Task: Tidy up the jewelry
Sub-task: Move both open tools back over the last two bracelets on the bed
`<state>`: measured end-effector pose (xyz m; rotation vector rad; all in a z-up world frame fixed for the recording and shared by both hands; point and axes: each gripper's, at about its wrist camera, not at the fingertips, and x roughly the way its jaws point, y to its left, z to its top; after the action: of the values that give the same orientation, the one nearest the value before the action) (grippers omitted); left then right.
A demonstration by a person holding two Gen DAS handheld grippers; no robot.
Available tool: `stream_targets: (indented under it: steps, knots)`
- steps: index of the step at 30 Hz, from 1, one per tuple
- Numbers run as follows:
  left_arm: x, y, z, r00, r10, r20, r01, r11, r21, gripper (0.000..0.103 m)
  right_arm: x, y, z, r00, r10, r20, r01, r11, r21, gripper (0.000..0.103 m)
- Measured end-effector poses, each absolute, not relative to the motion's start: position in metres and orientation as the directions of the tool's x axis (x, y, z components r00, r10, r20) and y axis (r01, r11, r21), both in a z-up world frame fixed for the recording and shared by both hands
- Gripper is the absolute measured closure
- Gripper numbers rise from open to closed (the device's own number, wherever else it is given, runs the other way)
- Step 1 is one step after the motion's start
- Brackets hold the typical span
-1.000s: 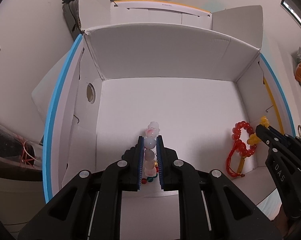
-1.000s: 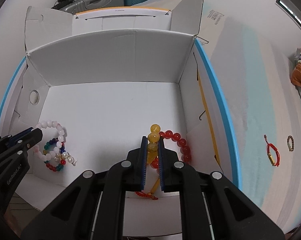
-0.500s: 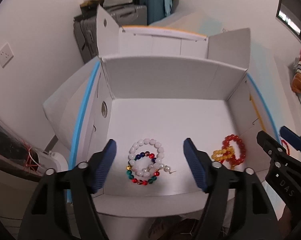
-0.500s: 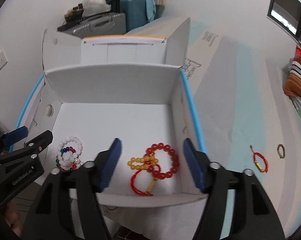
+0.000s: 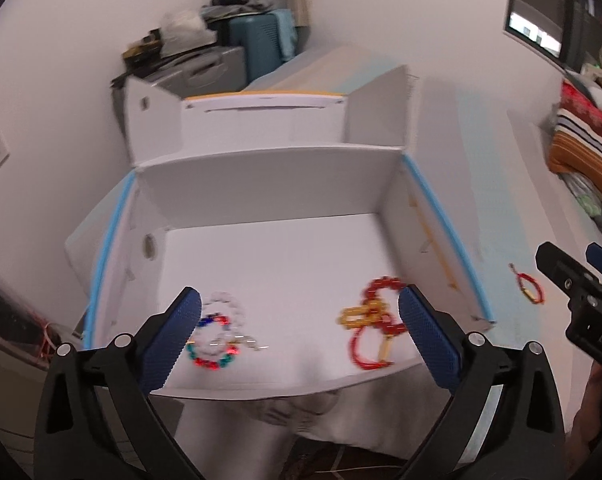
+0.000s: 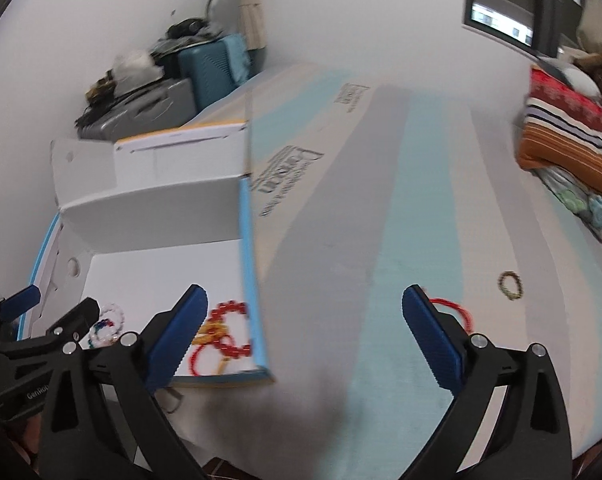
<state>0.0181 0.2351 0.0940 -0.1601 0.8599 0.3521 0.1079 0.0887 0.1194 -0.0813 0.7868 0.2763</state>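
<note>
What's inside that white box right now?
Inside the white box: a white and multicoloured bead bracelet cluster at left, and red and yellow bead bracelets at right. The left tool's fingers cover small parts of both.

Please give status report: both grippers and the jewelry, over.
Left gripper open, right gripper open, both empty. Bead bracelets in white box; red cord bracelet outside. Nothing blocking.

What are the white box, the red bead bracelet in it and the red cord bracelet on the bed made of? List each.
White box: probably corrugated cardboard, matte, with folded flaps, a punched hole and blue edging.
Red bead bracelet: round glossy beads, glass or plastic; blur leaves it open.
Red cord bracelet: thin braided-looking string with a small gold-coloured tube, possibly metal.
</note>
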Motion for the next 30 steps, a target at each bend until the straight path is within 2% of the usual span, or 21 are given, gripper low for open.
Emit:
stream_targets:
  steps: [14,30]
  knots:
    - [0.069,0.117,0.083,0.627,0.127,-0.769,-0.192,0.981,0.006,0.006,0.133,-0.040,0.116,0.702,0.100,-0.705,-0.121,0.992,0.021,0.008]
    - [0.144,0.015,0.035,0.588,0.019,-0.809,-0.043,0.999,-0.007,0.006,0.192,-0.145,0.061,0.653,0.002,-0.757,-0.001,1.000,0.001,0.008]
